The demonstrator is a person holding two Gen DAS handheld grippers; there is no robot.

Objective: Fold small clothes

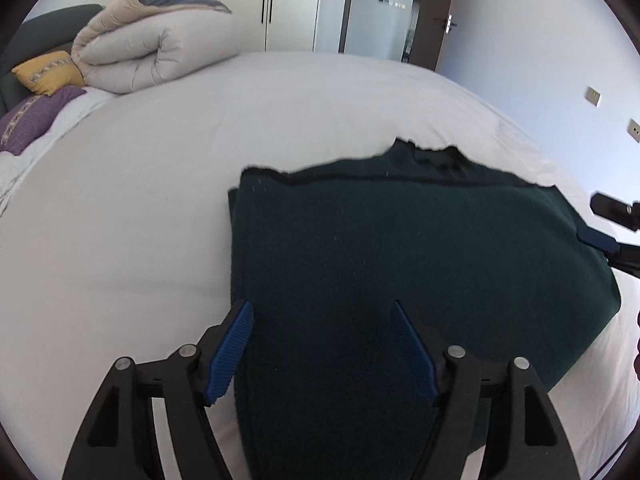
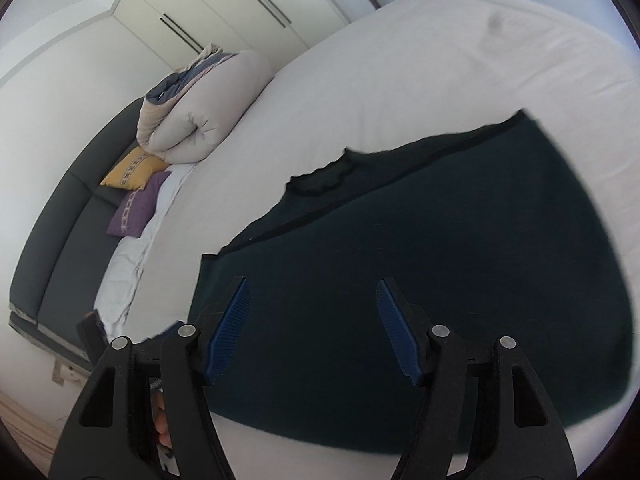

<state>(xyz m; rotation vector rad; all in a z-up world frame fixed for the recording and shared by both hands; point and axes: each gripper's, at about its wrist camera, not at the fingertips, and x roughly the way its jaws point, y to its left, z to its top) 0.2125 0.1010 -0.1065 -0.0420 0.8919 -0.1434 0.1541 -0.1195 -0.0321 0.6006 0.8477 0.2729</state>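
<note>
Dark green garment [image 1: 400, 260] lying folded on the white bed sheet [image 1: 160, 200], spread flat with a black-trimmed neckline edge [image 1: 432, 156] poking out along the far side. Looking pretty neat, 1 folded layer sitting on top of another, left edge straight.

Left gripper [image 1: 322, 350] hanging over the near part of the garment with jaws spread wide, nothing pinched between the blue pads [image 1: 230, 354]. Released, basically. Left pad sitting right about over the garment's left edge, right pad over the cloth itself.

Right gripper [image 2: 316, 330] also gaping open above the garment [image 2: 440, 280], pads clear of the fabric, gripping nothing. Peeking in at the right edge of the left wrist view too [image 1: 608, 236], just at the garment's right side.

Further back on the bed: rolled-up beige duvet [image 1: 156, 52], plus a yellow pillow [image 1: 48, 72] and a purple pillow [image 1: 32, 116] beside it, well apart from the garment. White wardrobe doors [image 1: 248, 0] standing behind the bed, dark headboard [image 2: 60, 232] along the pillow end. Bit of motion blur on the right wrist view, so fine fabric details not really readable there.
</note>
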